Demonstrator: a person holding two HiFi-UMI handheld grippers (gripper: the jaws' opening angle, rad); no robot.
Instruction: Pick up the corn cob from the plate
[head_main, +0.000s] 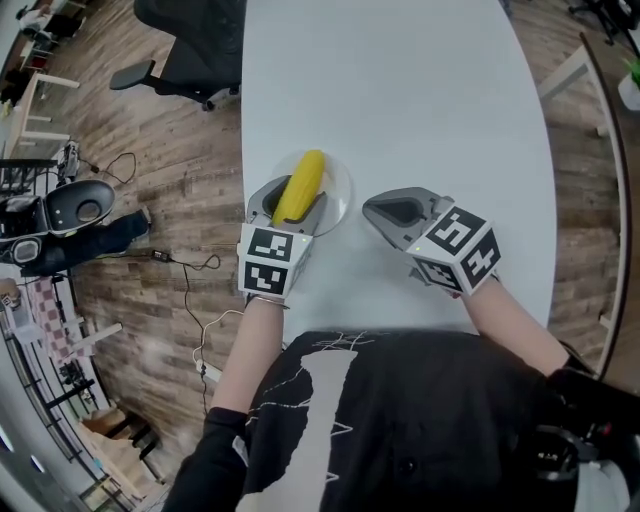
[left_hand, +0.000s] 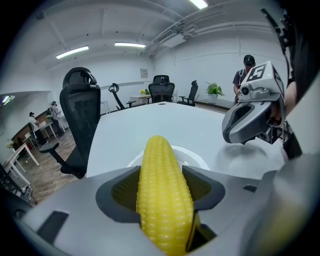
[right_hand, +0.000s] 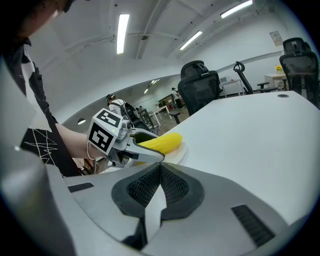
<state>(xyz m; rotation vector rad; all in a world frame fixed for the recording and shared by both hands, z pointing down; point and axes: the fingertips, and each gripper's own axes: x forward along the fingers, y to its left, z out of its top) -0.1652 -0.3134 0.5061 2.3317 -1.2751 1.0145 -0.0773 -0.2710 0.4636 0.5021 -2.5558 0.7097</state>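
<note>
The gripper views alone show the wider office: ceiling light strips (right_hand: 121, 32), a row of black office chairs (left_hand: 80, 125) and people standing far off. The head view adds the wood floor (head_main: 170, 180) beside the white table (head_main: 400, 100). The right gripper (head_main: 378, 212) tilts down above bare table, to the right of the plate, its pads pressed together on nothing. The left gripper (head_main: 293, 207) angles more steeply down over the near rim of the white plate (head_main: 340, 190). It pinches the yellow corn cob (head_main: 300, 187) by its sides, and the cob's far end points out over the plate.
</note>
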